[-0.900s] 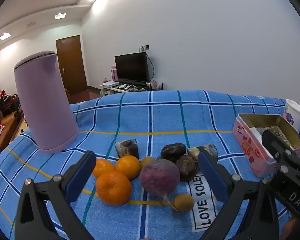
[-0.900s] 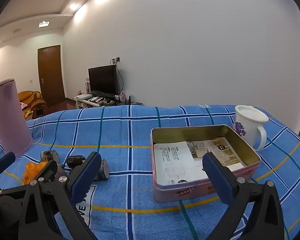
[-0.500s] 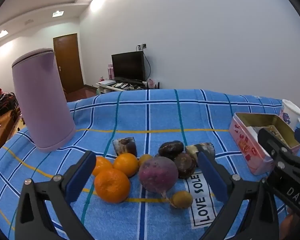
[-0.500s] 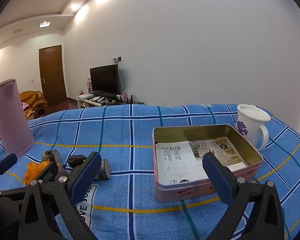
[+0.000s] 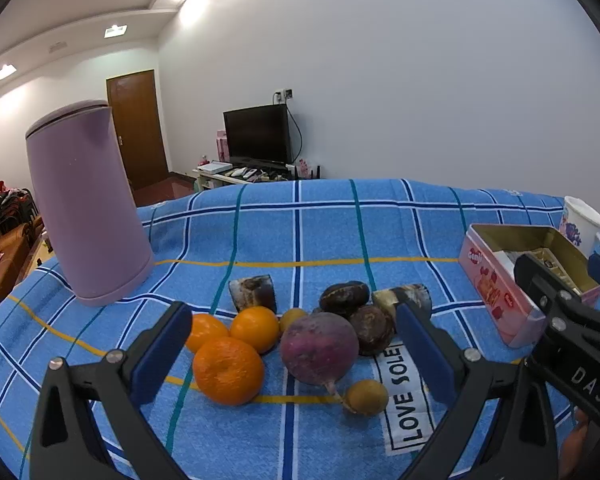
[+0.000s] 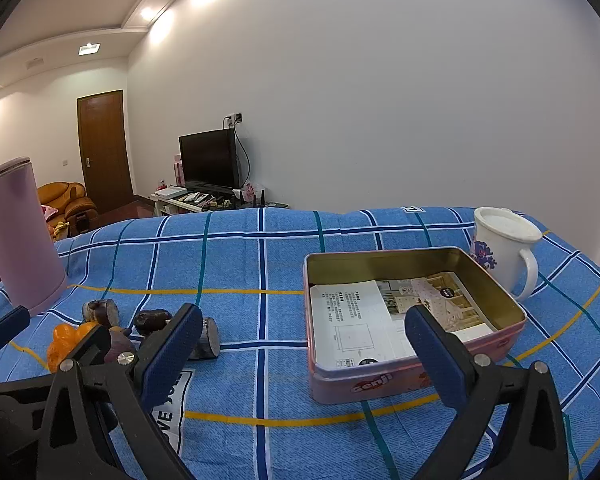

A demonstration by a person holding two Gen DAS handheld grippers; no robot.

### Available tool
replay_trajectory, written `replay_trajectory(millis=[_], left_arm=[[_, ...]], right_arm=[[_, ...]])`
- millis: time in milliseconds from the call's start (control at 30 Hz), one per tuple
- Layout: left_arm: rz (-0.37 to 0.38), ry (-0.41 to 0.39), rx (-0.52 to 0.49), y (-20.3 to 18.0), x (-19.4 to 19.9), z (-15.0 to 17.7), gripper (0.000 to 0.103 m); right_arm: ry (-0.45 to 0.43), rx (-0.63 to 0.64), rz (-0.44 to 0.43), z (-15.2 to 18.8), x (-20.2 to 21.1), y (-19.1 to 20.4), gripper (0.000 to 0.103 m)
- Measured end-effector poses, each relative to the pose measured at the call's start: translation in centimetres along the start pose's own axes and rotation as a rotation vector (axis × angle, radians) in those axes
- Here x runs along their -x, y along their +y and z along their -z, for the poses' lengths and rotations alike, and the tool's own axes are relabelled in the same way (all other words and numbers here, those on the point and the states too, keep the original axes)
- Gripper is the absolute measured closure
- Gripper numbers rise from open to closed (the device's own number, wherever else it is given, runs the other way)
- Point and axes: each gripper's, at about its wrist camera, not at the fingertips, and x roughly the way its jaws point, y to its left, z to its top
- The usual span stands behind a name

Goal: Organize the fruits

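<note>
Covering the table, a blue checked cloth (image 5: 300, 232) is carrying the fruit pile (image 5: 296, 340), and the left gripper (image 5: 292, 356) is edging closer, both grippers' fingers gaping empty, the right gripper (image 6: 304, 352) facing the pink tin (image 6: 412, 376).

Between the fingers: three bright orange round oranges (image 5: 228, 371) beside a purple-red round root vegetable (image 5: 319, 347), on a blue checked cloth (image 5: 328, 232) with white, teal and yellow lines.
</note>
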Motion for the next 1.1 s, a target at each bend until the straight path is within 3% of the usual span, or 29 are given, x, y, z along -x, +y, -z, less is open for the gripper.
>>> replay_trajectory(millis=[633, 1100], left_arm=[[-0.005, -0.006, -0.012, 0.2, 0.2, -0.1, 0.0], [-0.038, 0.014, -0.006, 1.5, -0.1, -0.4, 0.0]], right_arm=[[0.001, 0.0, 0.0, 0.0, 0.0, 0.0, 0.001], [-0.003, 0.016, -0.046, 0.0, 0.3, 0.5, 0.001]])
